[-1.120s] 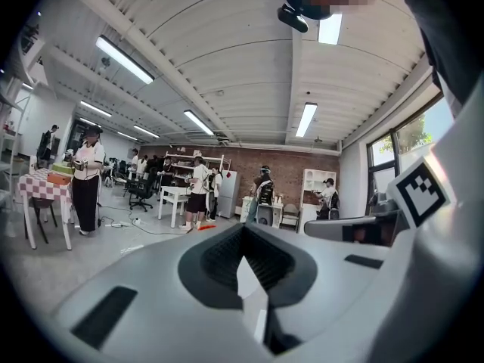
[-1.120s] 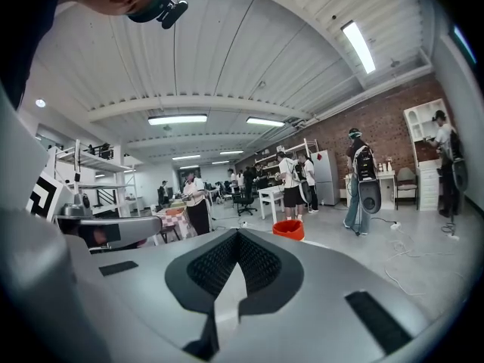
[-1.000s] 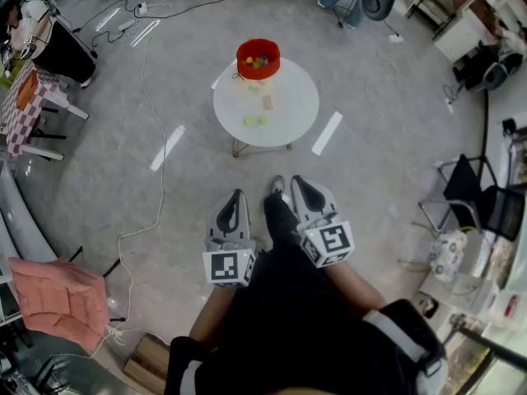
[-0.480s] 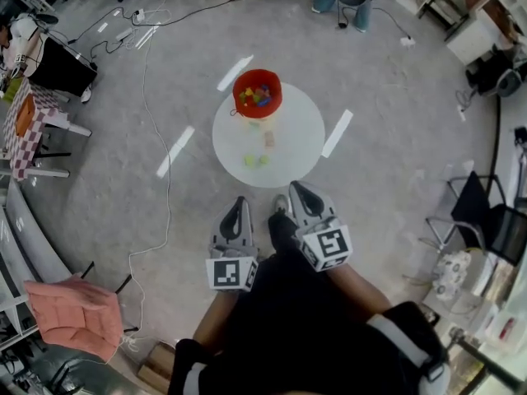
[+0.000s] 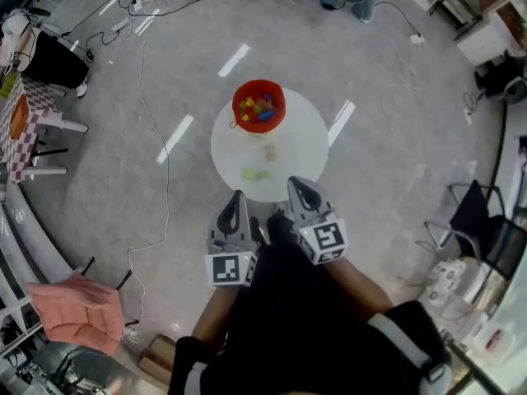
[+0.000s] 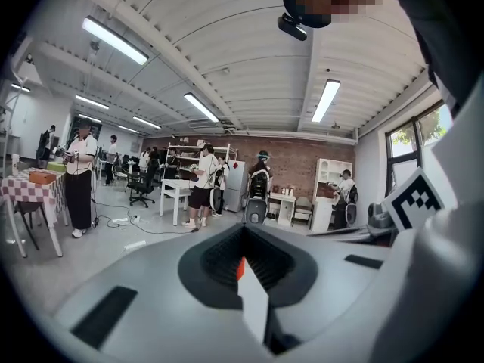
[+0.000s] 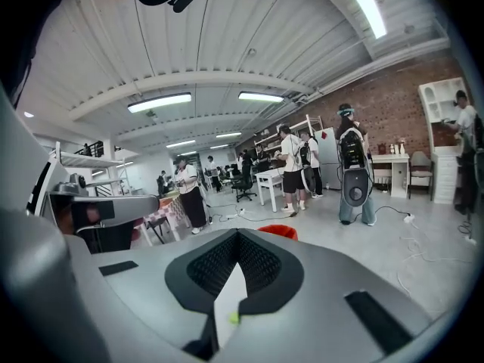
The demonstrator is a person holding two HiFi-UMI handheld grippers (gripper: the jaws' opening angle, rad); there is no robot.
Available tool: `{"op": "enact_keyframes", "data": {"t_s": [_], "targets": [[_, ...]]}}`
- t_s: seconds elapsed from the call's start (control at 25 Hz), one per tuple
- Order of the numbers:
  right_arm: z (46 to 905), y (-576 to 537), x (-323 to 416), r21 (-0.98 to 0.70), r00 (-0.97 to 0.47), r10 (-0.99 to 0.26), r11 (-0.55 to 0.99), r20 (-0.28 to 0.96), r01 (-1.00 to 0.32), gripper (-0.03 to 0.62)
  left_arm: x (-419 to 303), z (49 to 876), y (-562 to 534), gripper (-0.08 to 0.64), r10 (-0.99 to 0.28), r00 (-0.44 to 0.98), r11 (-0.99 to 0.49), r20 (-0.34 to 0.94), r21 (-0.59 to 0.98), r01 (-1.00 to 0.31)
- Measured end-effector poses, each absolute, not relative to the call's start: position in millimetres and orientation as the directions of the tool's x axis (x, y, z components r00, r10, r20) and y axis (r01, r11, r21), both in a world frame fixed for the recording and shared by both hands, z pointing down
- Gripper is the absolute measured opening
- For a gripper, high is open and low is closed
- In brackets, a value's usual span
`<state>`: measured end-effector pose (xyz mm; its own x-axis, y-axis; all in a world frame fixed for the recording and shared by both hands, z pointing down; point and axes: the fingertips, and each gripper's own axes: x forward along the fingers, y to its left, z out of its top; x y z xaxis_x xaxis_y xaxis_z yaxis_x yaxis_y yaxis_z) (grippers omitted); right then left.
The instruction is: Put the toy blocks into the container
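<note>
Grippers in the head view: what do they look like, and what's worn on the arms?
Both the left gripper and right gripper are pale grey tapered shells with dark ribbed pads. Each carries a white cube with black square markers. Sleeves are black with a pale band.

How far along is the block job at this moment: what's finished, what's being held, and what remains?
Done: several coloured blocks already lie in the red container on the round white table. In hand: nothing; the left gripper and right gripper are both shut and empty. Left: a tan block and green blocks sit loose on the tabletop.
</note>
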<state>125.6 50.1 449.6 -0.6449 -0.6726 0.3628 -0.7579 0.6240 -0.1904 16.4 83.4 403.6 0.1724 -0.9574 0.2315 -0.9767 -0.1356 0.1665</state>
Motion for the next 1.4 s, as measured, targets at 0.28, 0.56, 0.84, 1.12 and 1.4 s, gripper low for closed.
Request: {"op": "enact_keyframes", "data": {"t_s": [0.28,0.56,0.84,1.12,1.4], "targets": [[483.6,8.9,105.9,-0.172,-0.569,-0.720,0.550,0.398,-0.817,-0.009,-8.3,422.1,39.4,-0.012,-0.935,0.254,-0.206,0.249,0.203,-0.957],[530.3,-10.2,91.5,-0.164,-0.486,-0.714,0.473,0.504,-0.866,-0.009,-16.2,435.1,5.4,-0.012,-0.906,0.341,-0.280,0.250,0.249,-0.927],[595.3,-26.6,88.5,-0.163,-0.423,-0.671,0.416,0.608,-0.895,-0.009,-28.0,444.8,-18.6,-0.011,-0.894,0.355,-0.281,0.272,0.276,-0.919],[675.6,-27.4,96.3,-0.156,-0.369,-0.569,0.388,0.735,-0.909,0.010,-35.6,450.0,-33.0,-0.012,-0.894,0.354,-0.283,0.275,0.267,-0.921],[737.7,-16.1,100.3,-0.160,-0.323,-0.448,0.364,0.833,-0.917,0.076,-29.9,458.2,-33.9,-0.012,-0.887,0.358,-0.281,0.290,0.275,-0.919]]}}
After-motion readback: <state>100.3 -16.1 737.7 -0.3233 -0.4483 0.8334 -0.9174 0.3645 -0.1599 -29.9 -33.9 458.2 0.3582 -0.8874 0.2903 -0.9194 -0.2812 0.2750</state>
